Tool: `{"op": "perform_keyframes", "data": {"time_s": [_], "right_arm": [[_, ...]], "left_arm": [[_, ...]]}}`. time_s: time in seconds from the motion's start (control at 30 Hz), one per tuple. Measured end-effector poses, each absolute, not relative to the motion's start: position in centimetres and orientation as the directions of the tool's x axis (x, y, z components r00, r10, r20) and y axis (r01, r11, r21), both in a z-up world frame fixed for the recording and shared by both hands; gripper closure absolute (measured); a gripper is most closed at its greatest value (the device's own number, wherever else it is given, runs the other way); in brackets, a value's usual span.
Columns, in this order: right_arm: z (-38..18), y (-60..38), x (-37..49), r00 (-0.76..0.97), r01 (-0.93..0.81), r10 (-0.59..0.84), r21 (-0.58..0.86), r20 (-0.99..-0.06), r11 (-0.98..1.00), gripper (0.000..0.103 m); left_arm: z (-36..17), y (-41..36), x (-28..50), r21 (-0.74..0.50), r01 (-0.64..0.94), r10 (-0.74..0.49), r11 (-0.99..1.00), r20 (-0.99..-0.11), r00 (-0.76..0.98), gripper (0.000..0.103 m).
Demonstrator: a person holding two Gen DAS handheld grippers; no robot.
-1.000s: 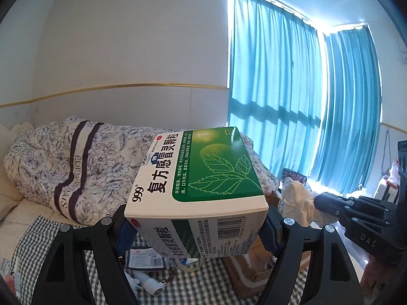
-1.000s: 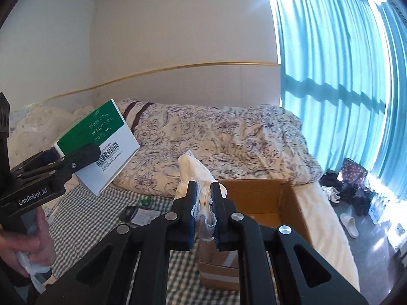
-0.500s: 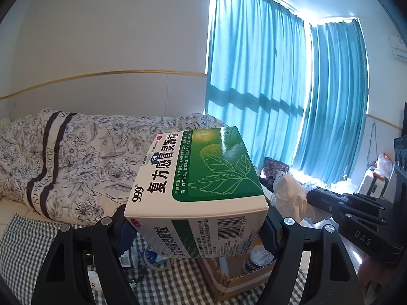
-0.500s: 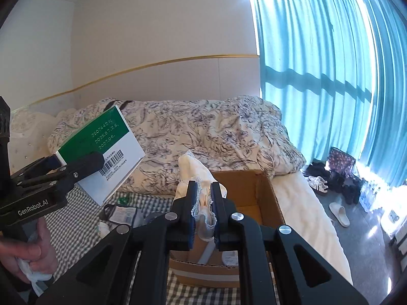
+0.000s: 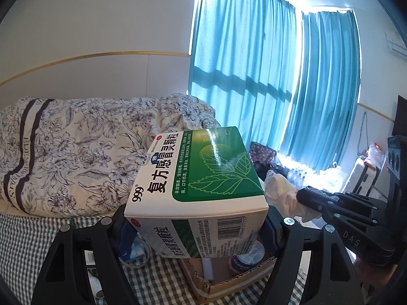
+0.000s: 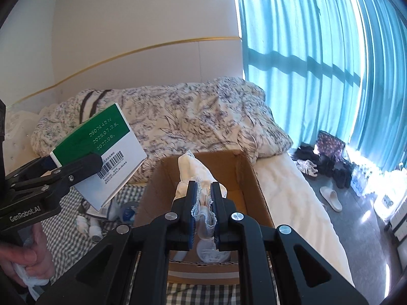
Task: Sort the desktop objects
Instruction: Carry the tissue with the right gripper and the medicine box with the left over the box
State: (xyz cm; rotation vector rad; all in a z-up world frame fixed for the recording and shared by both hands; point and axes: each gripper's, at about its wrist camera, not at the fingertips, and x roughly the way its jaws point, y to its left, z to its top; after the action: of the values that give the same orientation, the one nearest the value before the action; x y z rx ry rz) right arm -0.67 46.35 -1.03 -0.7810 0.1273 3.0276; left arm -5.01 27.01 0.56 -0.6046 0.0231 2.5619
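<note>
My left gripper (image 5: 195, 225) is shut on a green and white medicine box (image 5: 198, 178), held up in the air above the near left corner of an open cardboard box (image 5: 229, 282). In the right wrist view the same medicine box (image 6: 106, 152) shows at the left, left of the cardboard box (image 6: 249, 178). My right gripper (image 6: 203, 198) is shut on a white lacy cloth (image 6: 193, 170), hanging over the cardboard box's opening. That cloth (image 5: 282, 195) also shows at the right of the left wrist view.
Inside the cardboard box lie a small jar (image 5: 244, 259) and a white tube (image 5: 207, 267). Small items (image 6: 96, 226) sit on the checked cloth (image 6: 66, 239) left of it. A floral duvet (image 6: 190, 119) lies behind. A hand (image 6: 28, 261) grips the left handle. Teal curtains (image 6: 318, 50) are at right.
Both grippers have moved right and forward with their loads. The cardboard box is now under the right gripper, and its inside has come into the left view.
</note>
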Motion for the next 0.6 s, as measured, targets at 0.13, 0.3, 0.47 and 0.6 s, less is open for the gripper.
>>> {"op": "perform_keyframes", "data": {"time_s": [0.13, 0.3, 0.47, 0.6], "right_arm": [[-1.9, 46.9, -1.6, -0.864, -0.058, 0.018, 0.064, -0.503, -0.996, 0.093], [-2.8, 47.2, -2.8, -0.847, -0.079, 0.043, 0.047, -0.529, -0.996, 0.093], [-4.0, 47.1, -4.0, -0.828, -0.09, 0.056, 0.033, -0.558, -0.995, 0.093], [-5.0, 47.1, -4.5, -0.816, -0.094, 0.06, 0.03, -0.575, -0.995, 0.093]], "left_arm": [[-0.6, 28.1, -6.3, -0.094, -0.492, 0.477, -0.866, -0.452, -0.754, 0.024], [-2.4, 28.7, -8.1, -0.127, -0.488, 0.48, -0.863, -0.505, -0.717, 0.024], [-4.6, 29.3, -9.5, -0.137, -0.493, 0.478, -0.859, -0.56, -0.677, 0.024], [-6.1, 30.3, -9.9, -0.103, -0.507, 0.464, -0.856, -0.586, -0.665, 0.024]]}}
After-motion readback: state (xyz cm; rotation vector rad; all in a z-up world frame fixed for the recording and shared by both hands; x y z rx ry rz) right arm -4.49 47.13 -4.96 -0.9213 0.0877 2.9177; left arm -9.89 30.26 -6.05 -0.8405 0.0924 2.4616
